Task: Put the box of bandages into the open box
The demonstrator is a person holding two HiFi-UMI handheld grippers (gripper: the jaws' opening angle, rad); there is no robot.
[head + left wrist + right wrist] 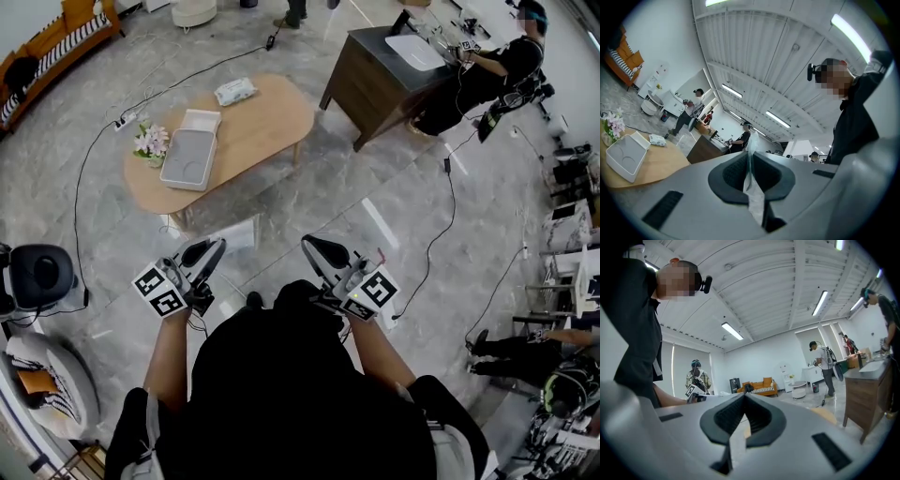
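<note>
Head view has me standing well short of the wooden worktop (272,127), which lies far and to the left, with my left claw (217,246) and right claw (309,244) held out just ahead of my body. Both are closed tip to tip. Each claw's own view shows nothing between the pads, so I carry nothing. What I take for the bandages (234,91), a pale pack, lies at the far end of the worktop, apart from the open box (190,155). That box sits toward the left end with its lid laid back on the far side and flowers (151,142) just beside it on the left. By my judgement none of the task is done yet. Three things could go wrong. A cable (81,183) loops over the floor round the worktop's left side and could catch my foot as I close in. Reaching for the pack across the box could knock the lid or tip the flowers. Arriving with the claws closed, I would only shove the pack off the far edge.
</note>
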